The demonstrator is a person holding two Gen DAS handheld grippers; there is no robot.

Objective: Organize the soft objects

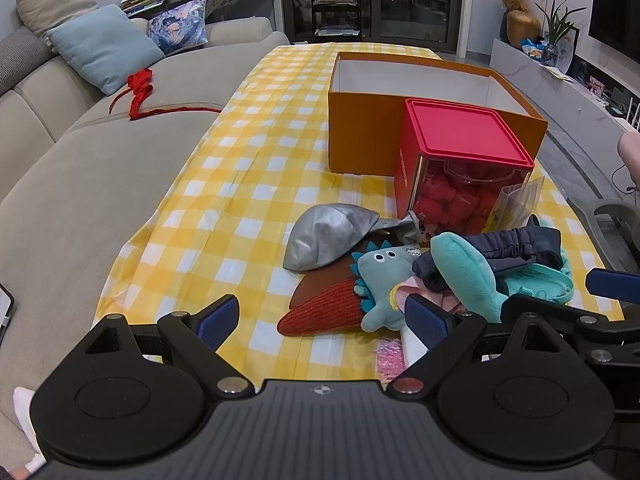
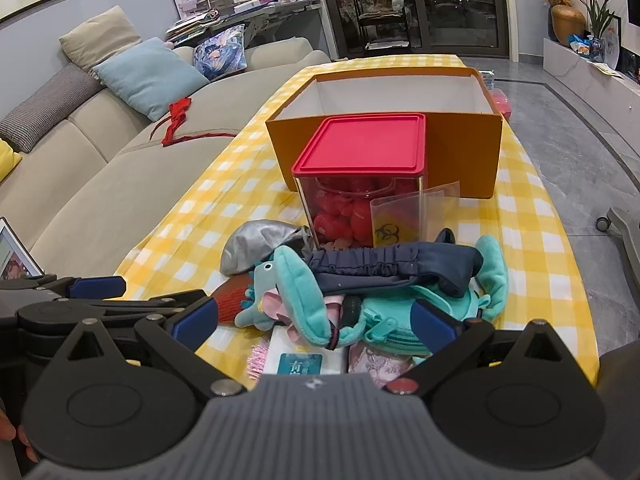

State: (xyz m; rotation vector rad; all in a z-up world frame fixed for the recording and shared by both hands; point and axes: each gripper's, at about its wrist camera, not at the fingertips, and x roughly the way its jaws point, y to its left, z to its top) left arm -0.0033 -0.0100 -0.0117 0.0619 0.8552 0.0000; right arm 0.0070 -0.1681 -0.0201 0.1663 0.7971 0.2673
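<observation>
A pile of soft things lies on the yellow checked tablecloth [image 1: 248, 168]: a silver cap [image 1: 324, 240], a red knitted piece [image 1: 320, 312], a small teal dinosaur plush [image 1: 382, 284], a larger teal plush [image 1: 468, 268] and dark navy shorts [image 1: 516, 248]. My left gripper [image 1: 320, 316] is open just in front of the red piece and the dinosaur. My right gripper [image 2: 316, 320] is open over the near side of the pile, around the teal plush [image 2: 304, 300], with the navy shorts [image 2: 396, 268] beyond. An open orange box [image 1: 360, 136] stands behind, its inside empty as far as shown.
A clear box with a red lid [image 1: 464, 132] full of red items stands against the orange box. A clear plastic bag [image 2: 404, 216] leans on it. A white packet [image 2: 304, 356] and a pink item lie near me. A grey sofa [image 1: 100, 152] with cushions runs along the left.
</observation>
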